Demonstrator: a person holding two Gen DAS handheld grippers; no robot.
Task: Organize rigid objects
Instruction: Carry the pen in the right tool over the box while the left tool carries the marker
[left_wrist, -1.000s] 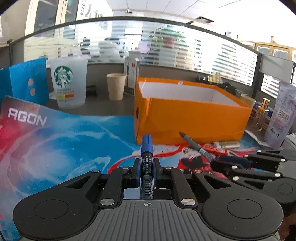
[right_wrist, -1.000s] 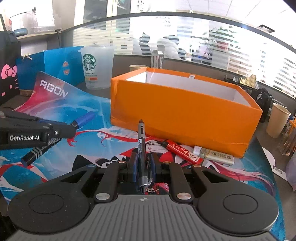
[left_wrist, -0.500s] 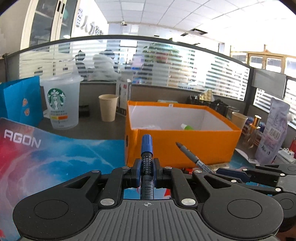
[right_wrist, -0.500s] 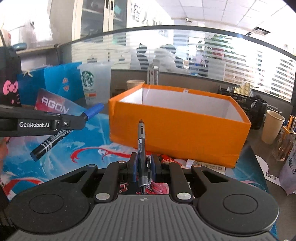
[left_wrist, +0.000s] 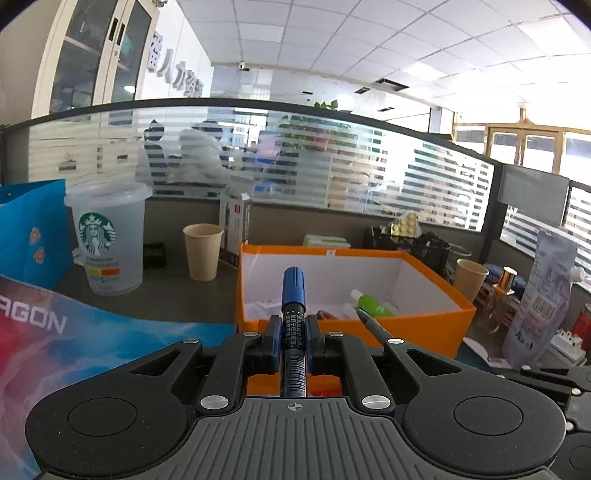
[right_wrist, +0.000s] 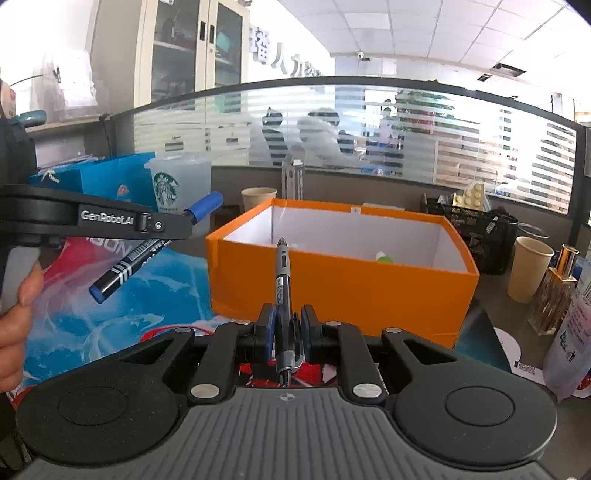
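Note:
My left gripper (left_wrist: 293, 326) is shut on a blue-capped marker (left_wrist: 293, 295), held up in front of the open orange box (left_wrist: 424, 321). The marker (right_wrist: 147, 251) and the left gripper (right_wrist: 177, 225) also show in the right wrist view, at the left. My right gripper (right_wrist: 286, 325) is shut on a grey pen (right_wrist: 283, 280) whose tip points at the orange box (right_wrist: 332, 288). That pen (left_wrist: 373, 325) also shows in the left wrist view. A green and white tube (left_wrist: 369, 302) lies inside the box with other items.
A Starbucks cup (left_wrist: 109, 236), a paper cup (left_wrist: 202, 251) and a blue bag (left_wrist: 29, 236) stand behind the colourful mat (left_wrist: 74, 354). Another paper cup (right_wrist: 530, 269), a gold-capped bottle (right_wrist: 554, 291) and a pouch (left_wrist: 539, 291) stand right of the box. A glass partition runs behind.
Both grippers have risen with their pens and moved closer to the orange box, so its inside now shows. The items lying on the mat in front of the box have dropped out of view.

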